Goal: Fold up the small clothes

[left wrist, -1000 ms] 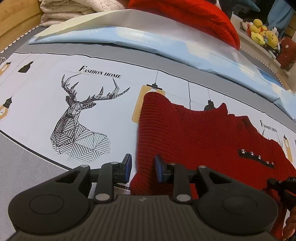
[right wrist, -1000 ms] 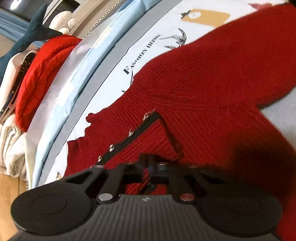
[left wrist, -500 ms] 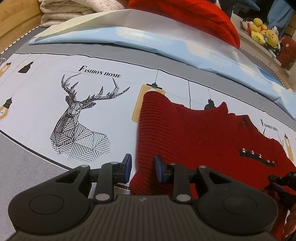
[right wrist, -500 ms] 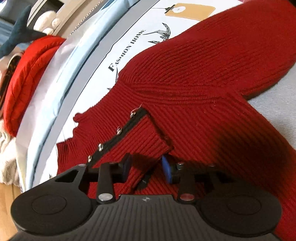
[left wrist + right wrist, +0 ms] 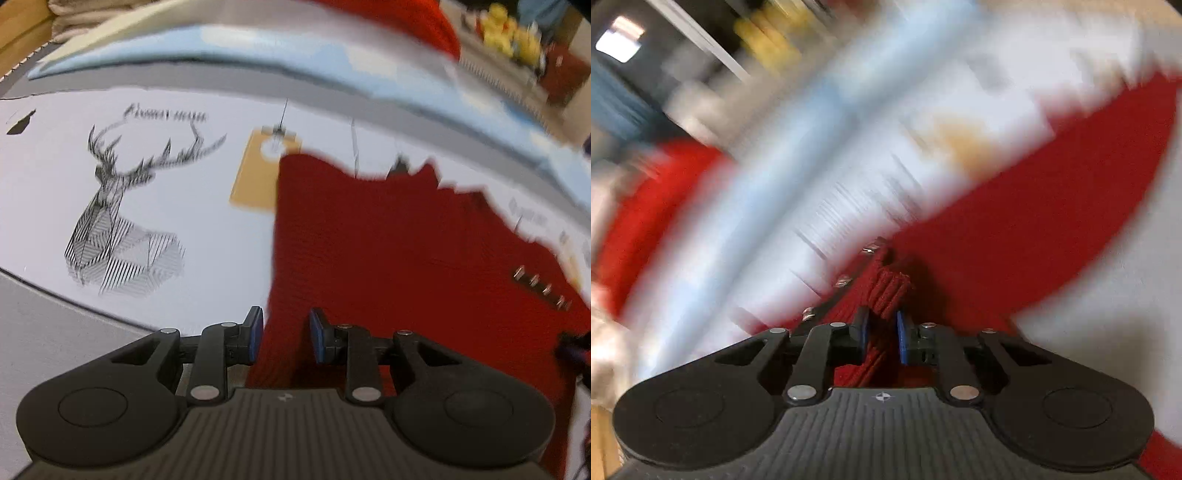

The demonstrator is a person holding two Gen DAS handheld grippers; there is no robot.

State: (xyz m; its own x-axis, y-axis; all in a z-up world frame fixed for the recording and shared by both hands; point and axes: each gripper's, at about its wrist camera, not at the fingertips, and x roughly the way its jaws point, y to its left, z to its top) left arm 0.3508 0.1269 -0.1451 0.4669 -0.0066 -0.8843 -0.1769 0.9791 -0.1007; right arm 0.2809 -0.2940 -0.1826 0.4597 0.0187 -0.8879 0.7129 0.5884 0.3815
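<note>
Left wrist view: the left gripper (image 5: pixel 283 338) sits at lower centre of the frame with its blue-padded fingers (image 5: pixel 254 334) partly apart. The left edge of the red knit sweater (image 5: pixel 399 254) lies in the gap between them, nearer the right pad. Whether the pads actually press the fabric cannot be told; a clear gap shows beside the left pad.

The sweater lies spread over the centre and right of the frame on a white printed sheet (image 5: pixel 207 221), which covers the bed. A line-drawn deer print (image 5: pixel 118 221) occupies the left of the sheet, well apart from the sweater. An orange tag print (image 5: pixel 258 170) sits at upper centre, its right edge just beside the sweater's upper left corner. A dark trim strip with metal studs (image 5: pixel 541 288) runs along the sweater at the right. A pale blue folded cloth (image 5: pixel 258 48) crosses the top of the frame.

Right wrist view: heavily blurred. The right gripper (image 5: pixel 882 334) is at lower centre, and its fingers (image 5: pixel 900 336) are closing narrowly on a bunched ridge of the red sweater (image 5: pixel 1015 229), which stands up between the pads and appears pinched there. Metal studs (image 5: pixel 842 282) run diagonally just left of the bunched ridge. The rest of the sweater stretches toward the upper right. Background items are too smeared to identify.
</note>
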